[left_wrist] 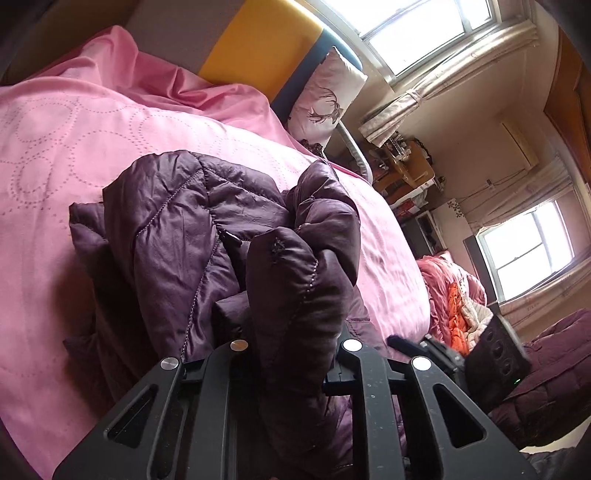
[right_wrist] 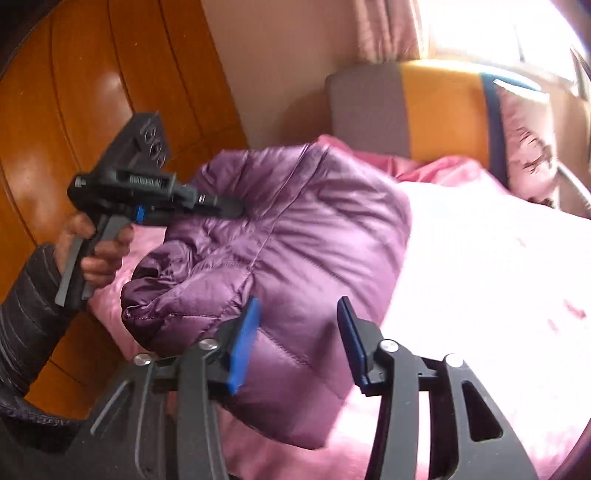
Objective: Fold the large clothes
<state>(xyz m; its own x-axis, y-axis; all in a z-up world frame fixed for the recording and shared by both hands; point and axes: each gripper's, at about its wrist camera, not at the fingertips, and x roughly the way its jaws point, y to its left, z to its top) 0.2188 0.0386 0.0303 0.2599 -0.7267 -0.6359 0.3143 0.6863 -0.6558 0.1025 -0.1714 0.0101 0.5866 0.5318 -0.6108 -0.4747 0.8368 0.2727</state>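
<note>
Left wrist view: the left gripper (left_wrist: 295,343) clenches a bunched fold of the purple down jacket (left_wrist: 207,221), which lies on the pink bedspread (left_wrist: 74,147), centre frame.

Right wrist view: the right gripper (right_wrist: 297,343) is released, its blue pads (right_wrist: 245,339) spread over the jacket's near edge at 6 o'clock; at 9 o'clock the left gripper bites into the jacket.

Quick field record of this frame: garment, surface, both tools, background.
garment: purple padded jacket, bunched, partly folded
surface: pink bedspread on a bed
left tool: shut on a fold of the jacket, held by the person's left hand
right tool: open, blue pads apart, over the jacket's near edge
background: yellow and grey headboard, pillow with deer print, wooden door, windows
</note>
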